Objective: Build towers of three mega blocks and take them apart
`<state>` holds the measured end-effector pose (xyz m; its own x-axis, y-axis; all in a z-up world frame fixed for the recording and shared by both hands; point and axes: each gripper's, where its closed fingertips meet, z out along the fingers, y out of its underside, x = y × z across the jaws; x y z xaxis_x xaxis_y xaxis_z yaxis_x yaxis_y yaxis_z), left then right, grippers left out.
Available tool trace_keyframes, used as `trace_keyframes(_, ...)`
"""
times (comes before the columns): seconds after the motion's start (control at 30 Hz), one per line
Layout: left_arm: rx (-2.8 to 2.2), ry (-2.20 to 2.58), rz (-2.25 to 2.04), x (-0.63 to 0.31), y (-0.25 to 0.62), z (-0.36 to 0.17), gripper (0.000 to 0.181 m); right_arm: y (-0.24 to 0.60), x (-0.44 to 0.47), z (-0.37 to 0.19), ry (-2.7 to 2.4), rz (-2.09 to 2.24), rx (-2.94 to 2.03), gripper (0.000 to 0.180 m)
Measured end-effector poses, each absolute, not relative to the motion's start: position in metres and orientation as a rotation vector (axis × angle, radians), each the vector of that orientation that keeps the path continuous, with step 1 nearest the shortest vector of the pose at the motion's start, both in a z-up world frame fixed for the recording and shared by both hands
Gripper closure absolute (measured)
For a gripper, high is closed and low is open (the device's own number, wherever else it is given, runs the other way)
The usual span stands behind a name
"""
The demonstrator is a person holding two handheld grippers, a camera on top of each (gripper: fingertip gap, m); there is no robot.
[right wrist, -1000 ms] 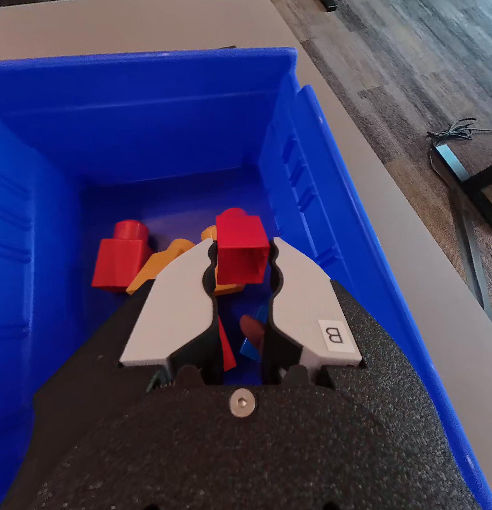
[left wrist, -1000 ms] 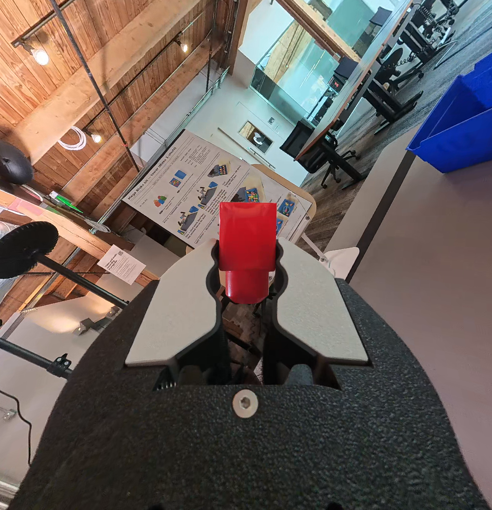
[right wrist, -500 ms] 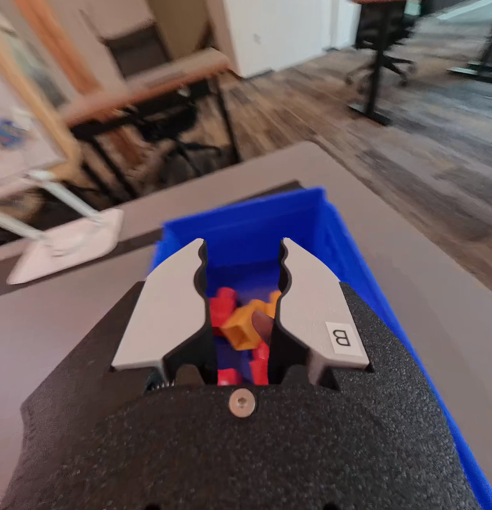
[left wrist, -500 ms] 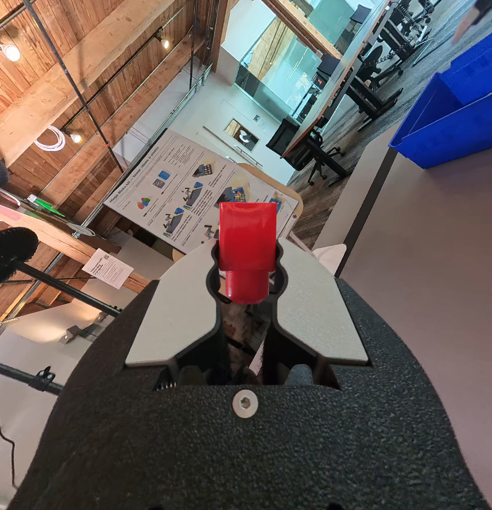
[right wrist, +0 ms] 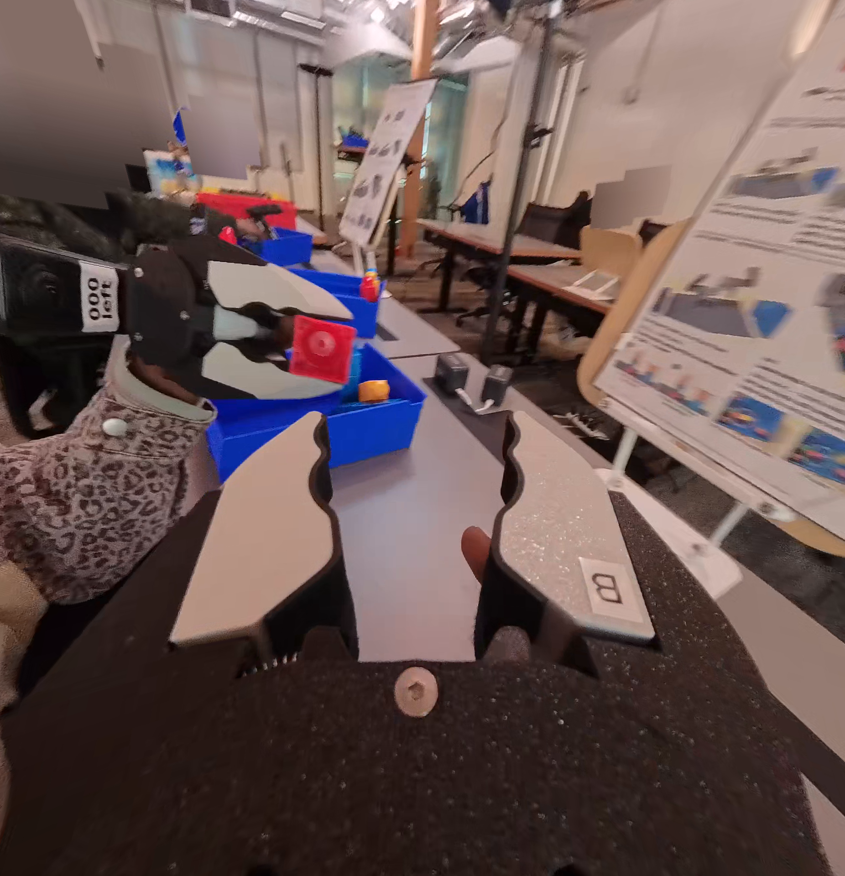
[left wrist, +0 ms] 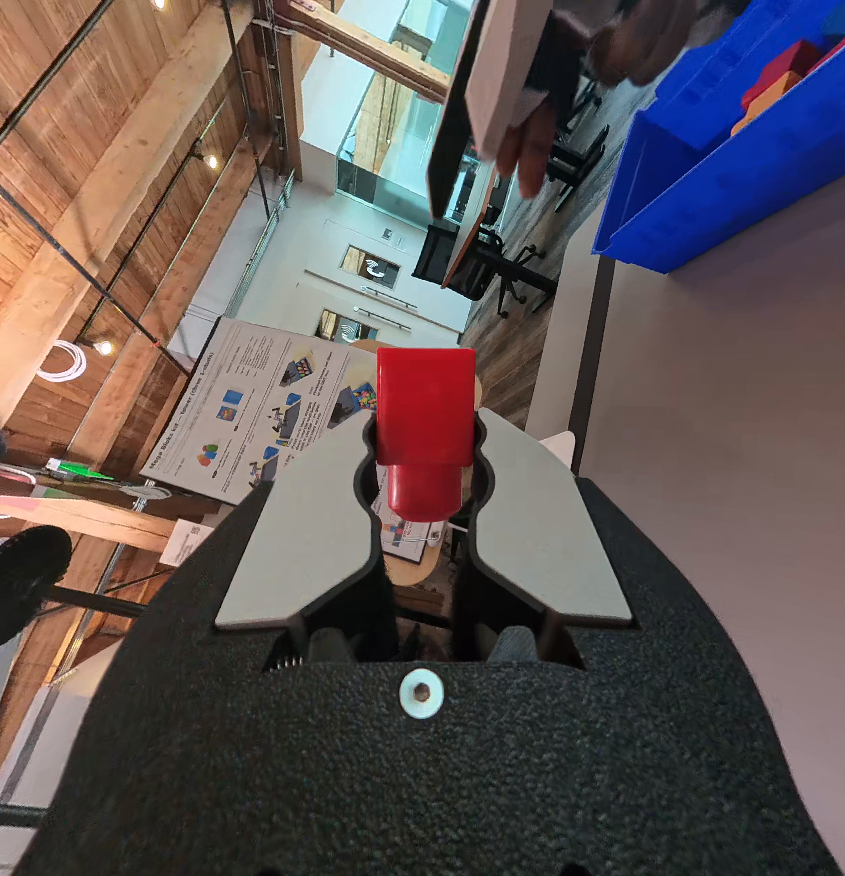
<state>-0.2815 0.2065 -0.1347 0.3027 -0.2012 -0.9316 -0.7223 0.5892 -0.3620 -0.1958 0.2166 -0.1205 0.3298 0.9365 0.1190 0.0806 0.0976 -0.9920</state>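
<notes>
Two hand-held grippers: I run one per side.
Left hand-held gripper [left wrist: 425, 441]: my jaws are clamped on a red plastic mega block [left wrist: 425, 412], stud toward the camera, held in the air above the grey desk [left wrist: 719, 474].
Right hand-held gripper [right wrist: 413, 455]: my jaws stand apart, nothing between them.
Blue plastic bin [left wrist: 743, 180]: sits near the desk's far edge with red and orange blocks inside.
</notes>
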Motion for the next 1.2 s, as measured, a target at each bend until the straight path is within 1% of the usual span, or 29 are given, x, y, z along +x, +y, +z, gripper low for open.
trace_keyframes(0.17, -0.907, 1.285, 0.473, -0.274, 0.209, -0.14, 0.145, 0.2, -0.257, -0.142, -1.224, 0.838, -1.356, 0.111)
trace_keyframes(0.27, -0.906, 1.304, 0.468, -0.27, 0.21, -0.143, 0.145, 0.196, -0.272, -0.142, -1.217, 0.888, -1.346, 0.12)
trace_keyframes(0.37, -0.904, 1.339, 0.437, -0.265, 0.208, -0.149, 0.145, 0.198, -0.277, -0.141, -1.198, 0.882, -1.334, 0.129)
trace_keyframes(0.43, -0.9, 1.345, 0.423, -0.264, 0.206, -0.149, 0.145, 0.195, -0.279, -0.142, -1.22, 0.87, -1.308, 0.14)
trace_keyframes(0.5, -0.909, 1.357, 0.412, -0.264, 0.205, -0.151, 0.145, 0.195, -0.279, -0.145, -1.234, 0.874, -1.338, 0.14)
trace_keyframes(0.63, -0.938, 1.295, 0.395, -0.272, 0.207, -0.144, 0.137, 0.212, -0.261, -0.145, -1.185, 0.773, -1.365, 0.141)
trace_keyframes(0.7, -0.935, 1.2, 0.396, -0.284, 0.208, -0.129, 0.133, 0.228, -0.236, -0.143, -1.117, 0.702, -1.393, 0.141)
trace_keyframes(0.77, -0.924, 1.093, 0.363, -0.298, 0.205, -0.113, 0.134, 0.251, -0.196, -0.141, -0.994, 0.602, -1.449, 0.142)
trace_keyframes(0.9, -0.903, 0.914, 0.264, -0.325, 0.195, -0.087, 0.14, 0.302, -0.082, -0.157, -0.638, 0.382, -1.624, 0.142)
trace_keyframes(0.97, -0.882, 0.861, 0.23, -0.335, 0.189, -0.079, 0.143, 0.323, -0.015, -0.182, -0.427, 0.272, -1.734, 0.142)
trace_keyframes(1.07, -0.855, 0.822, 0.192, -0.343, 0.182, -0.072, 0.146, 0.34, 0.067, -0.24, -0.158, 0.189, -1.905, 0.142)
trace_keyframes(1.13, -0.869, 0.787, 0.183, -0.35, 0.183, -0.07, 0.147, 0.345, 0.098, -0.277, -0.033, 0.192, -1.978, 0.143)
trace_keyframes(1.2, -0.91, 0.749, 0.186, -0.36, 0.187, -0.07, 0.147, 0.351, 0.111, -0.3, 0.049, 0.222, -2.006, 0.143)
